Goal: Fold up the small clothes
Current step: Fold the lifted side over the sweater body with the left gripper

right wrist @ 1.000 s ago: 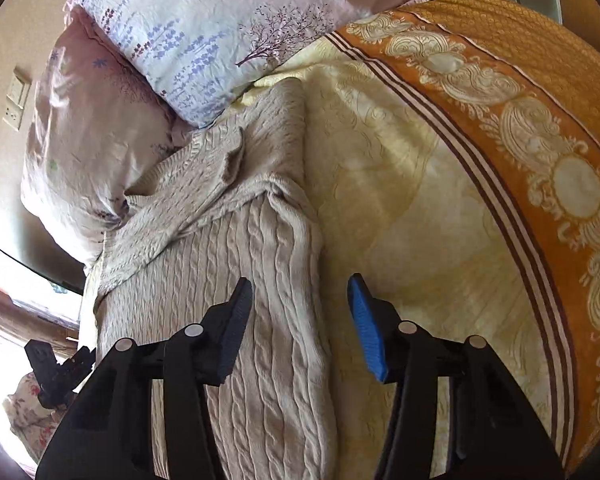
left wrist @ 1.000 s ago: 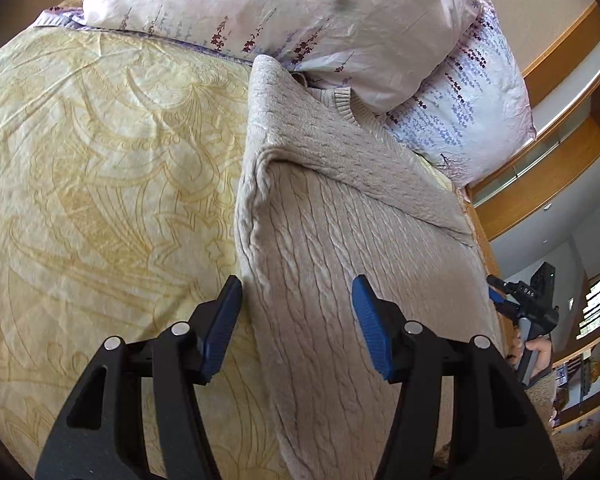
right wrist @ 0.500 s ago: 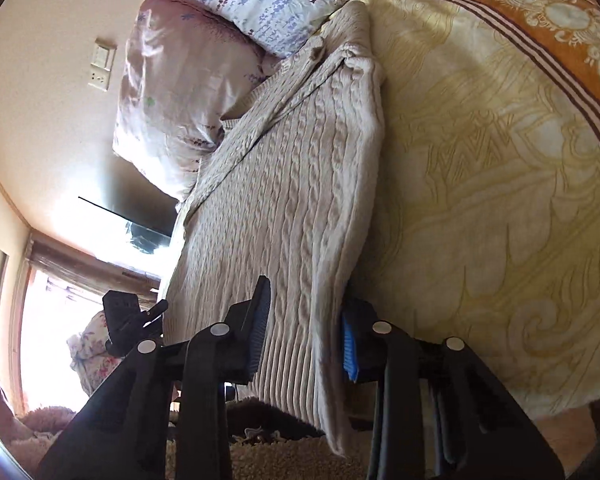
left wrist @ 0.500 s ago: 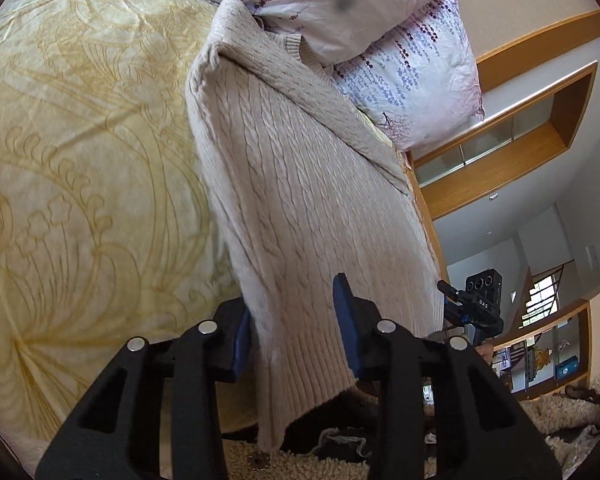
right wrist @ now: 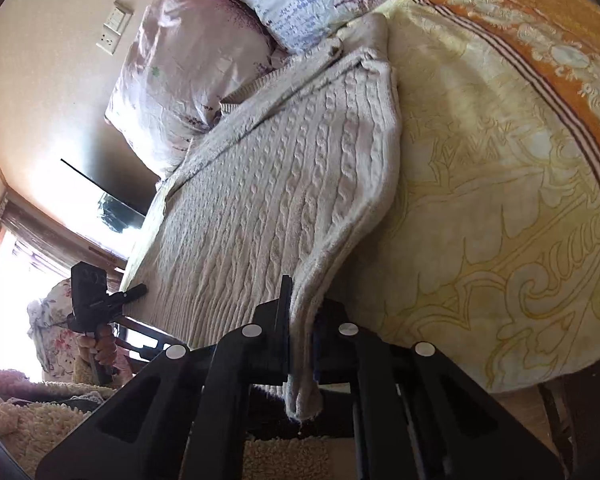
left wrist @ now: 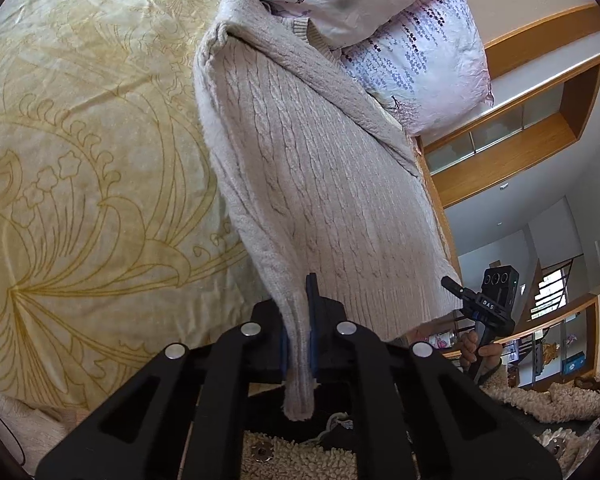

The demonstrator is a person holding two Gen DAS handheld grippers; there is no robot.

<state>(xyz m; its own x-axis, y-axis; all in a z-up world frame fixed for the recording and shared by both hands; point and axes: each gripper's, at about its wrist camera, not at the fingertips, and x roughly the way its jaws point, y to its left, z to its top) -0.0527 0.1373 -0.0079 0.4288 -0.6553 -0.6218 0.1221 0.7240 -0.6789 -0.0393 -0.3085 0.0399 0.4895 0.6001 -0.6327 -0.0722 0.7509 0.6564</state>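
1. Sweater (left wrist: 320, 184): cream cable-knit, lying lengthwise on the bed with its collar end against the pillows (left wrist: 400, 20); its hem hangs past the near edge of the bed.
2. Left gripper (left wrist: 298, 344): jaws have just been closing and now pinch one hem corner of the sweater between the blue pads; a strip of knit hangs below them.
3. Right gripper (right wrist: 302, 348): jaws have just been closing and now pinch the other hem corner; the edge of the sweater rises from the bedspread (right wrist: 500, 200) to the pads.
4. Each view shows the opposite gripper at the far hem corner, held in a hand (left wrist: 474, 346).
5. Bedspread: yellow, floral-patterned, with an orange border; it lies under the sweater.
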